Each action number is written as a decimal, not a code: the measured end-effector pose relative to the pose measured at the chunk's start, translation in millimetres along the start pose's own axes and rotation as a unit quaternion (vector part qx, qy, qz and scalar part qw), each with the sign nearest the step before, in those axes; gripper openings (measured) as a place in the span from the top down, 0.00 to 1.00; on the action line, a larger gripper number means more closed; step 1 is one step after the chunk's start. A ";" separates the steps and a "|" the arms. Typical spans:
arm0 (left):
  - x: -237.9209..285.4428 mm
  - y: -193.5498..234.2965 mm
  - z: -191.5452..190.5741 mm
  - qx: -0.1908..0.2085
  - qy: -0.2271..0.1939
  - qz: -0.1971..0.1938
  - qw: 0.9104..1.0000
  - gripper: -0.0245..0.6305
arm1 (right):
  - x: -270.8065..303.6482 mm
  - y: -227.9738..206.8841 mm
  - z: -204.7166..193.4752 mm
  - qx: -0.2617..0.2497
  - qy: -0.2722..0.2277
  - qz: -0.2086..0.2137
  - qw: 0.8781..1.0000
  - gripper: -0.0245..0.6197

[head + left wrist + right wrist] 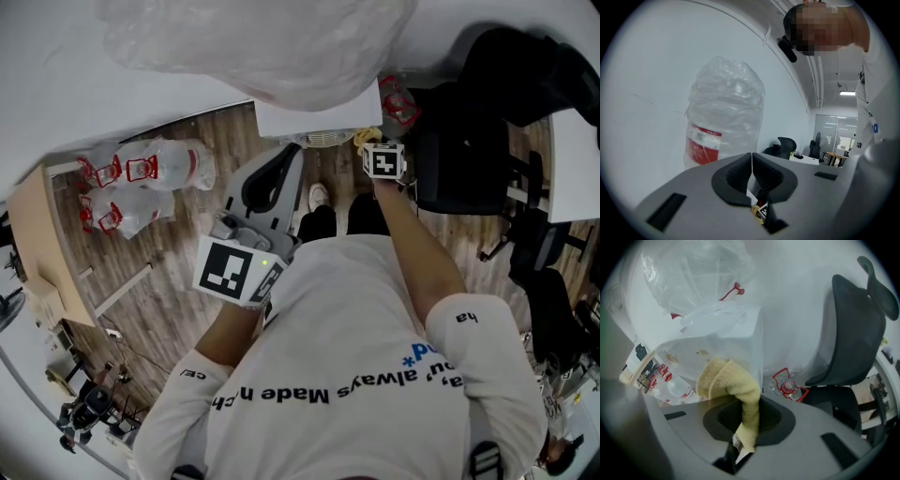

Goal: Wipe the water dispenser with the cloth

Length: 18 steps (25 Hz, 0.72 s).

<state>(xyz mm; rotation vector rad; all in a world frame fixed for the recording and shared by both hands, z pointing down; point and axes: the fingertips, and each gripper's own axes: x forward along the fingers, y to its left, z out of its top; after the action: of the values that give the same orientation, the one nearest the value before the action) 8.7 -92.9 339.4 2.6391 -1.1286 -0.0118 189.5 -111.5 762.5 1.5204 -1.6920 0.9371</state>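
Standing on a wood-plank floor, a person in a white printed T-shirt holds the left gripper close to the chest, its two black fingers shut together with nothing between them, as the left gripper view confirms. Farther out, at the end of an outstretched arm, the right gripper has its fingers clamped on a pale yellow terry cloth, whose loose end bunches up above the jaws and lies against the white box-shaped water dispenser, close to the right-hand corner of its upper edge. On top of the dispenser stands a large upturned water bottle wrapped in crinkled clear plastic, with a red-and-white label low on its side. To the right of the dispenser, a black high-backed office chair stands on the floor, and a small plastic-wrapped bottle with a red handle lies between the two. By the floor's far left edge, along the white wall, more clear-wrapped bottles with red handles lie grouped together.
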 end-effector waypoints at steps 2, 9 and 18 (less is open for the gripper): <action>-0.6 2.8 -5.0 -0.002 0.006 0.002 1.000 0.92 | 5.1 0.6 -2.4 -0.001 0.000 0.002 1.000 0.87; 1.8 6.6 -25.1 -0.005 0.020 0.014 1.000 0.92 | 21.0 -5.5 -9.3 -0.006 0.005 0.008 1.000 0.87; -0.8 26.2 -50.9 -0.008 0.031 0.037 0.999 0.92 | 43.9 -7.7 -22.7 -0.013 0.012 0.013 1.000 0.87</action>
<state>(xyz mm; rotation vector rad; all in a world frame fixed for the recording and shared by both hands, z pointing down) -4.7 -97.2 394.9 2.5640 -1.1990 0.0732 193.2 -115.3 812.3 1.4677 -1.7049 0.9408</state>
